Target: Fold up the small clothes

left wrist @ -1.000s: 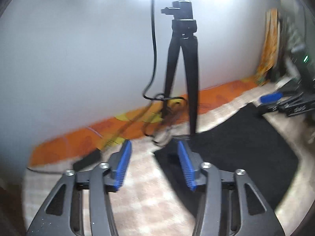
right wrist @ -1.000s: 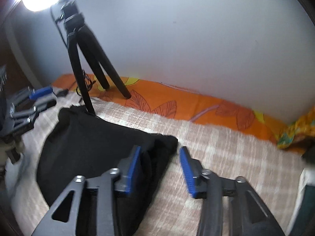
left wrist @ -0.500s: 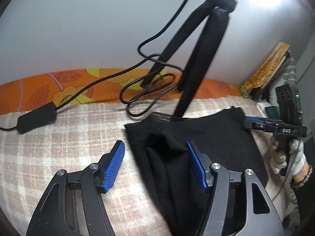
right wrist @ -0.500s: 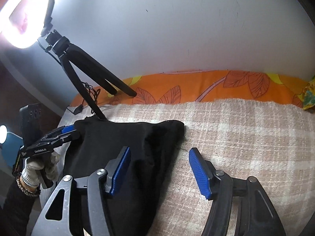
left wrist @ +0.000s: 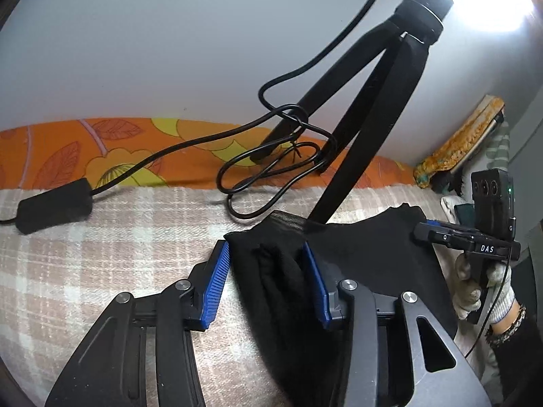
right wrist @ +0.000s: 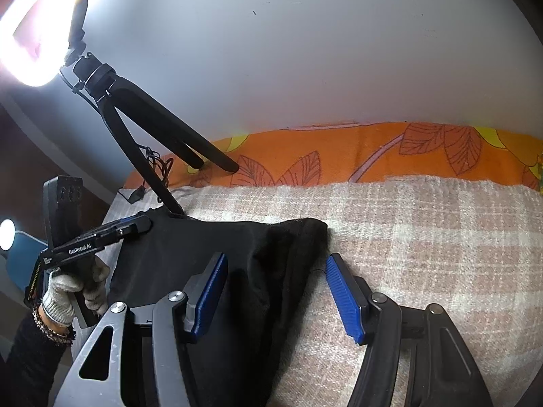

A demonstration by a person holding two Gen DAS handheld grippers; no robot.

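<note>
Black garment (left wrist: 356, 257) corners bunch between both claws: left claw (left wrist: 268, 281) just closing, right claw (right wrist: 276, 291) released.

"das" on right gripper (left wrist: 420, 234); "genrobot.ai" on left gripper (right wrist: 142, 222)

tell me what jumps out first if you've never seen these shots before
The black garment lies bunched on the plaid blanket, with each blue-padded gripper straddling one of its corners: the left gripper, whose jaws have just been closing, and the right gripper. Behind it a black tripod stands against the wall, topped by a glaring lamp, with a strip of orange leaf-print fabric along the wall.
</note>
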